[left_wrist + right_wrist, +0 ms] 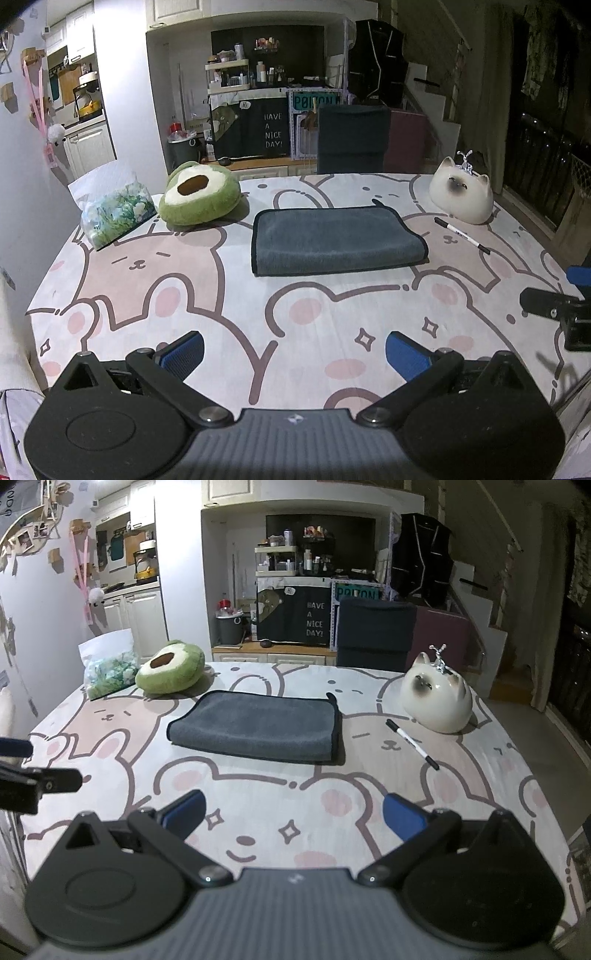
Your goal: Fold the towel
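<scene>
A dark grey towel (334, 240) with black edging lies folded flat in the middle of the table; it also shows in the right wrist view (258, 725). My left gripper (293, 350) is open and empty, well short of the towel, above the near part of the table. My right gripper (293, 818) is open and empty, also near the front edge, apart from the towel. The right gripper shows at the right edge of the left wrist view (561, 306). The left gripper shows at the left edge of the right wrist view (33, 779).
The table (184, 295) has a bear-print cloth. A green avocado plush (199, 199) and a bag (114, 210) sit at the back left. A white cat figurine (463, 195) and a black marker pen (461, 240) lie at the right. A dark chair (352, 138) stands behind.
</scene>
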